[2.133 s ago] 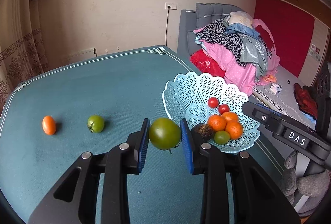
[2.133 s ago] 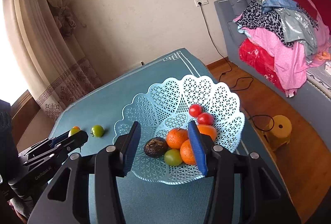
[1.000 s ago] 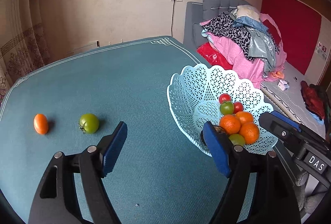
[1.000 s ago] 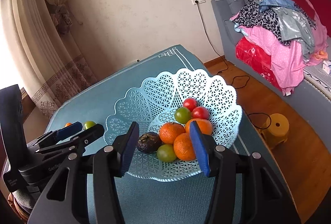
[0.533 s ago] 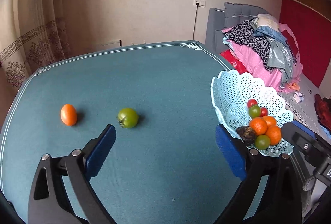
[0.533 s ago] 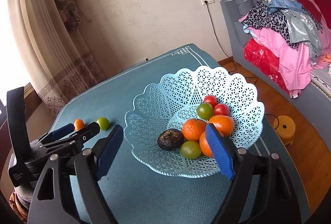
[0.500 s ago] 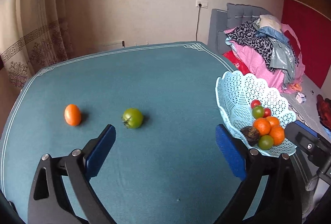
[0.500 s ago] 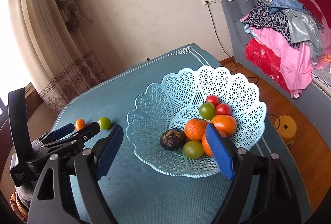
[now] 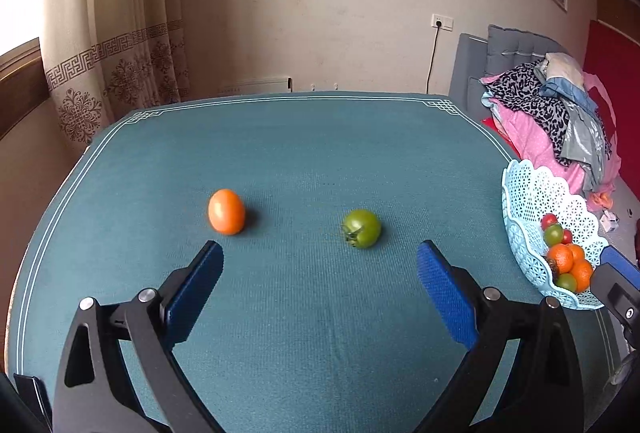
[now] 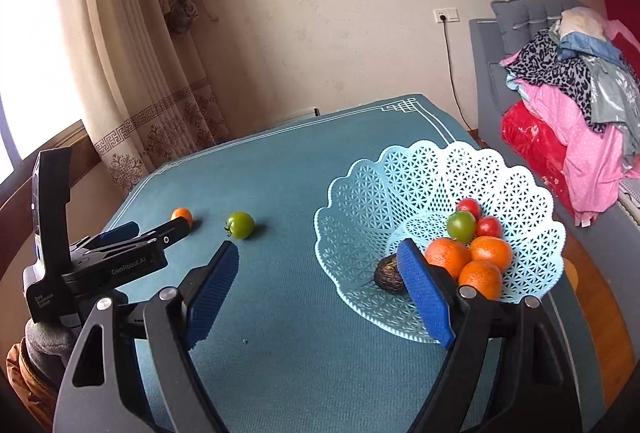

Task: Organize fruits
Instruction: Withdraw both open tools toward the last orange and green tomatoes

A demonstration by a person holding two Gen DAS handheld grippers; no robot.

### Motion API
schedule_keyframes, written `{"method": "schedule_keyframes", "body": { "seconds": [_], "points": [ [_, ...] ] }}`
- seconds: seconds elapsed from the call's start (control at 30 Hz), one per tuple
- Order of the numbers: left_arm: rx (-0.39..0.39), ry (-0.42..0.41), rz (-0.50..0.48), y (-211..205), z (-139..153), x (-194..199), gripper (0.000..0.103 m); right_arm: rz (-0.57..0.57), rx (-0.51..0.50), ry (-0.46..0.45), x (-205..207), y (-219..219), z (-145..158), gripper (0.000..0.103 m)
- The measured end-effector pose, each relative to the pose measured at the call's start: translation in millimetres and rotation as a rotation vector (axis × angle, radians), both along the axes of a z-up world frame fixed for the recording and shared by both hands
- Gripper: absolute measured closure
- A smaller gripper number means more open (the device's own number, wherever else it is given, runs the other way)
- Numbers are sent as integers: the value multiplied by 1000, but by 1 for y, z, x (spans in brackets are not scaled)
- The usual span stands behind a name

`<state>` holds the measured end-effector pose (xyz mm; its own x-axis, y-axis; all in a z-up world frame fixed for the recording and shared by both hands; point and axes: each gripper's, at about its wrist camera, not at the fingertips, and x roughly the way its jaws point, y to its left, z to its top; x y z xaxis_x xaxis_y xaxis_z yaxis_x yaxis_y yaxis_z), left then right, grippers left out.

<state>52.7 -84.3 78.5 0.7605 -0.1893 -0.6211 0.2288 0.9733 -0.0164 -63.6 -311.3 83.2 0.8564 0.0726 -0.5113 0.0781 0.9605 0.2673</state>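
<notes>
A green tomato point(image 9: 361, 228) and an orange fruit point(image 9: 226, 211) lie on the teal table point(image 9: 304, 333); both also show in the right wrist view, the tomato point(image 10: 240, 224) and the orange fruit point(image 10: 183, 215). My left gripper point(image 9: 320, 275) is open and empty, just short of them. The light blue lattice basket point(image 10: 404, 189) holds several fruits: oranges point(image 10: 448, 255), red tomatoes, green tomatoes and a dark fruit. It shows at the right edge of the left wrist view point(image 9: 528, 193). My right gripper point(image 10: 316, 279) is open and empty beside the basket's near left rim.
A curtain point(image 9: 120, 65) hangs behind the table's far left corner. A bed piled with clothes point(image 10: 568, 93) stands to the right. A yellow stool point(image 10: 571, 275) shows on the wooden floor beyond the basket.
My left gripper let the big green tomato go into the basket, opened wide and swung left toward the two fruits on the table. My right gripper opened wider and shifted left.
</notes>
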Motion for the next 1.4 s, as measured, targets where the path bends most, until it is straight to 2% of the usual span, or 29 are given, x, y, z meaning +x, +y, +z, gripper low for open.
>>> {"method": "schedule_keyframes", "body": {
  "seconds": [0.27,0.7,1.03,1.27,1.4],
  "points": [
    [3,7,45,31,-6,5,5,96,-77,7,17,39,2,22],
    [-20,21,112,65,-13,14,5,209,-163,56,67,85,-11,22],
    [-12,15,154,76,-16,16,5,237,-152,177,116,95,-48,22],
    [-17,33,175,84,-23,22,5,238,-160,203,143,99,-58,23],
    [-12,47,182,86,-27,26,5,235,-132,236,157,99,-68,30]
  ]
}}
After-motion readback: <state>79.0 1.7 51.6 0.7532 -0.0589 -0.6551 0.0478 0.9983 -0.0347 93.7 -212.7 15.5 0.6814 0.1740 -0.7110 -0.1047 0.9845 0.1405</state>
